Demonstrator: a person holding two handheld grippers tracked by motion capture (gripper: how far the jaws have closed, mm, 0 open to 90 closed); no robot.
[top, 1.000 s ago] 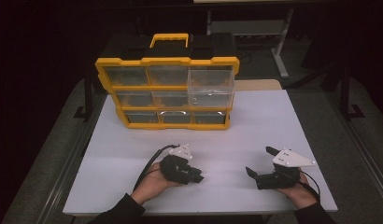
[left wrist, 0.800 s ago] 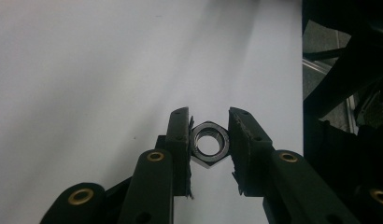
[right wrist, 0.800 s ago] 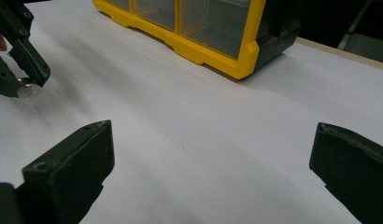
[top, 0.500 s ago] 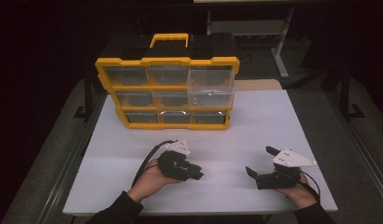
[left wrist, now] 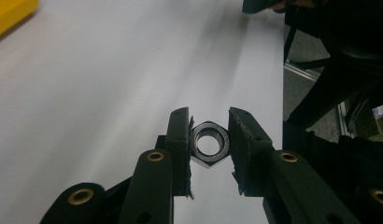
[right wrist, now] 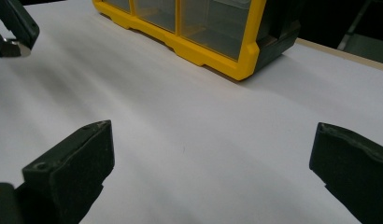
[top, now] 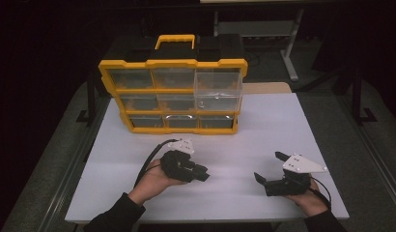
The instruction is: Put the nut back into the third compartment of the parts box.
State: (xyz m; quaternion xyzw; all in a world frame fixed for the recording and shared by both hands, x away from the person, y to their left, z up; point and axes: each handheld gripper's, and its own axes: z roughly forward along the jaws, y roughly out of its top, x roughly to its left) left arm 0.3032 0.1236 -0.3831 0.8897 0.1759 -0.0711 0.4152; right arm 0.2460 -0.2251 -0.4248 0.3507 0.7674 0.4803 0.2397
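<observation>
Counter (top: 263,125): white; your hands sit near its front edge, with bare room between them.
Drawer box (top: 173,96): yellow, at the far side.
Right hand-held gripper (top: 268,169): yours gapes wide, holding nothing.
Left hand-held gripper (left wrist: 209,140): yours clamps the nut (left wrist: 209,143), raised above the counter.

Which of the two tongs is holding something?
The left tongs: a shiny hex nut is pinched between their pads. The right tongs stand wide open with bare table between them.
</observation>
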